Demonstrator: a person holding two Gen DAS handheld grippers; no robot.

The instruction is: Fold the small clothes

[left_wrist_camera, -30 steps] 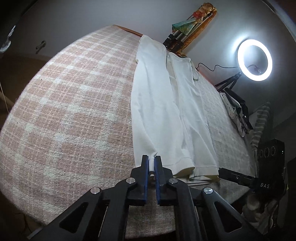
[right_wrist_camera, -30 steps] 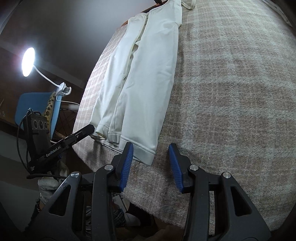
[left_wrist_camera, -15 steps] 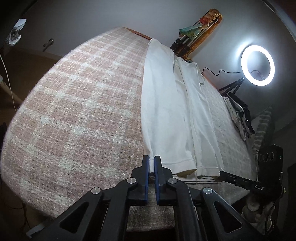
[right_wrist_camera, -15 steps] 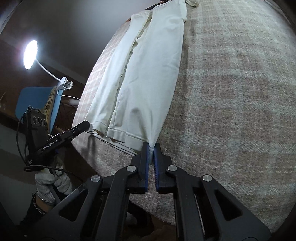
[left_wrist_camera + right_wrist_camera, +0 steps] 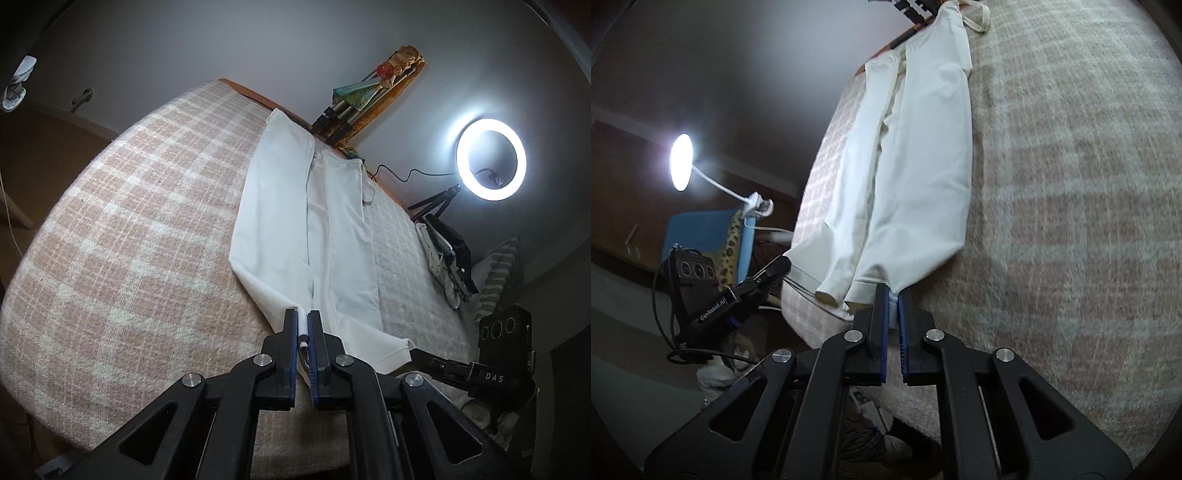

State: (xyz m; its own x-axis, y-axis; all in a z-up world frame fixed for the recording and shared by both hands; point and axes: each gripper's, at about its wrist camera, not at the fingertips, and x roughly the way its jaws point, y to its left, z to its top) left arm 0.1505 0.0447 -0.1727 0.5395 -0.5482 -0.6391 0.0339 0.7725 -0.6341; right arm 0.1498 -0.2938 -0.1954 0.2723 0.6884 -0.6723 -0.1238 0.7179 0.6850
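The white trousers (image 5: 295,236) lie lengthwise on the plaid blanket (image 5: 129,240) covering the bed, waistband at the far end, leg hems at the near edge. The left claw (image 5: 302,325) is clamped on the hem corner of one leg; white fabric shows between its blue pads, and that corner is lifted off the blanket. The right claw (image 5: 892,299) is clamped on the hem corner of the other leg (image 5: 923,192), with fabric pinched between its blue pads. In each wrist view, the opposite claw appears at the bed's near edge beside the hems.

Readable markings: "DAS" on the black arm (image 5: 491,376) of the right device in the left wrist view; "GenRobot.AI" on the black arm (image 5: 716,306) of the left device in the right wrist view.
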